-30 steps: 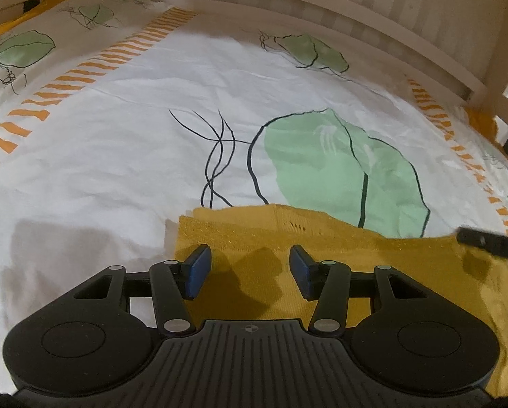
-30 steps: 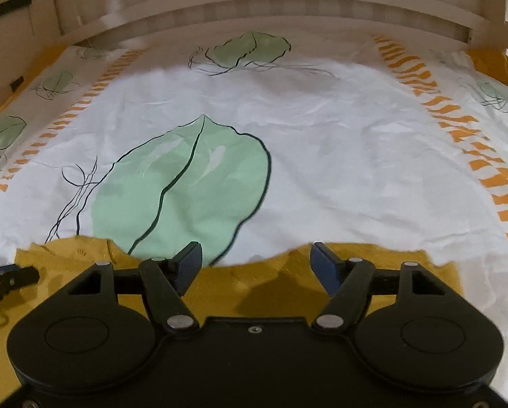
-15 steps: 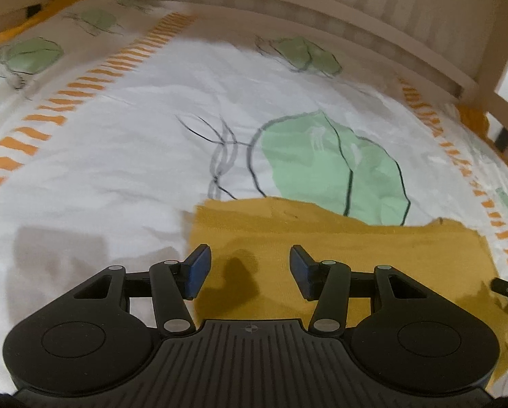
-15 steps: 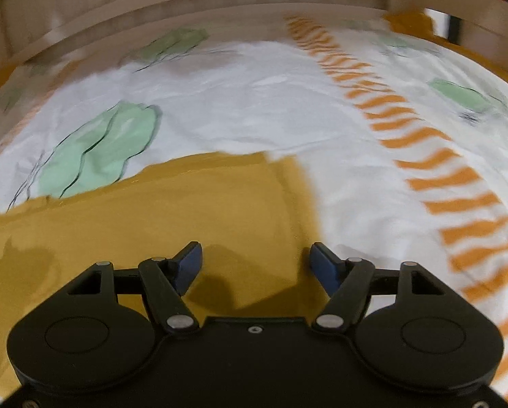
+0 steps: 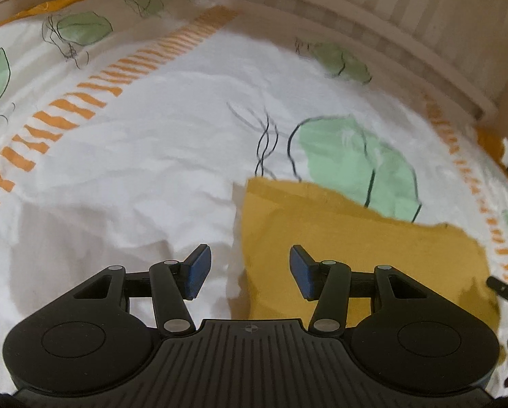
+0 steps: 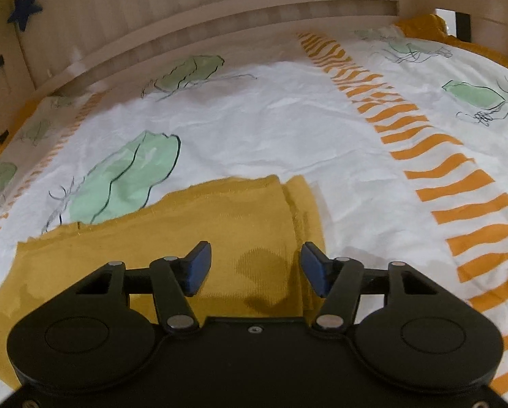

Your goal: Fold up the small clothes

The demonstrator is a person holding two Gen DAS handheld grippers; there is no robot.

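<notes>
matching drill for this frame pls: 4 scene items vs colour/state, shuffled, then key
1. garment
2. bedsheet
3. left gripper
4. star

A. dark blue, hanging at top left of the right wrist view
B. white, printed with green leaves and orange stripes
C. mustard yellow, lying flat
D. open over the cloth's left edge, gripping nothing

Pairs: 1-C, 2-B, 3-D, 4-A

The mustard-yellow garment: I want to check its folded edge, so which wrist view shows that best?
The right wrist view: the mustard-yellow garment fills the foreground, with a doubled-over strip along its right side. The left wrist view shows the garment's left edge and far corner, not that strip.
</notes>
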